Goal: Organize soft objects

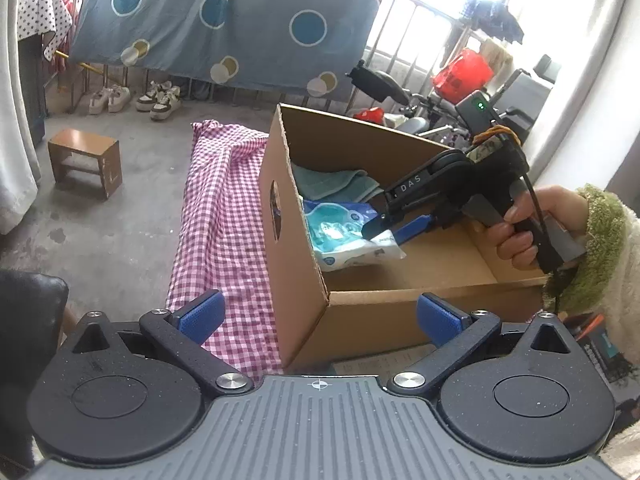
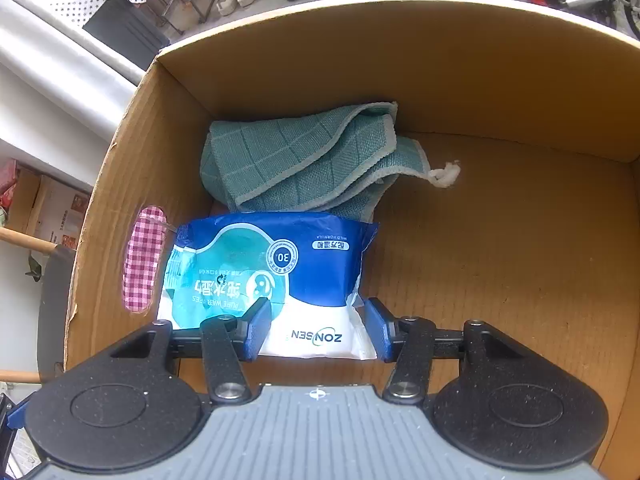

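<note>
Cardboard box point(image 2: 500, 92) fills the frame, holding one teal cloth point(image 2: 304, 156) and one "ZONSEN" wipes pack point(image 2: 272, 264), grasped by right gripper point(image 2: 316, 330); left gripper point(image 1: 320, 316) released.

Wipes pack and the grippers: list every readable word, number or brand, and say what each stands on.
"ZONSEN": white end of the wipes pack, upside down in the right wrist view.
"30": round badge on the pack.
"DAS": body of the right gripper, in the left wrist view.
Chinese characters and small English lines on the pack: too small or blurred to read reliably.
Left gripper: no text.
</note>
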`<state>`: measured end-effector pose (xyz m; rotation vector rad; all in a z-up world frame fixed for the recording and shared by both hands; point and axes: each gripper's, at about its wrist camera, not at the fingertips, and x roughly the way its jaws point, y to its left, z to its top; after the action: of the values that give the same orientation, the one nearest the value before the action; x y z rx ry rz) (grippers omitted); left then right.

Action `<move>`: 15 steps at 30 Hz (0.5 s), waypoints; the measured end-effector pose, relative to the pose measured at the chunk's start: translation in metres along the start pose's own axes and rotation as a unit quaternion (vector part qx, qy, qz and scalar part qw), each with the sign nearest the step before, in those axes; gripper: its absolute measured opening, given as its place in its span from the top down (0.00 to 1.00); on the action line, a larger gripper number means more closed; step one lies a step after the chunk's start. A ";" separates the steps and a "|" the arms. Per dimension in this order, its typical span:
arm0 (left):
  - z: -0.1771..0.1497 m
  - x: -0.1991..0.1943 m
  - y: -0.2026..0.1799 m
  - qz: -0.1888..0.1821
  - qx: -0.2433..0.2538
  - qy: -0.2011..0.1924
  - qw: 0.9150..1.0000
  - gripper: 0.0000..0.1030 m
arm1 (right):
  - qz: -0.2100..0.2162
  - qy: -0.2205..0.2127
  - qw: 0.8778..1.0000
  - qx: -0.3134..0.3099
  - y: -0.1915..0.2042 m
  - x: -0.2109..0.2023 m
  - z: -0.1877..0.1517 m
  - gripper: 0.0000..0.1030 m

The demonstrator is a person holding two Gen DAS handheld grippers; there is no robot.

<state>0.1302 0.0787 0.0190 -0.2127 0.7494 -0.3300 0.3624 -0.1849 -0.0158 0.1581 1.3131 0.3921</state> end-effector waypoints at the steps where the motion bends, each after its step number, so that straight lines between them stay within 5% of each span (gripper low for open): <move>1: -0.001 -0.001 0.000 0.000 -0.001 0.000 1.000 0.01 | -0.002 -0.001 1.000 -0.002 0.000 0.000 0.000 0.47; 6: -0.008 -0.009 -0.002 -0.005 0.005 -0.001 1.000 0.01 | -0.001 -0.028 1.000 -0.004 -0.001 -0.018 -0.002 0.46; 15: -0.022 -0.022 -0.016 -0.013 0.022 -0.004 1.000 0.01 | 0.052 -0.116 0.992 -0.024 0.003 -0.115 -0.044 0.46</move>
<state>0.0964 0.0704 0.0214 -0.1834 0.7313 -0.3701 0.2964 -0.2292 0.0785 0.2258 1.0689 0.4785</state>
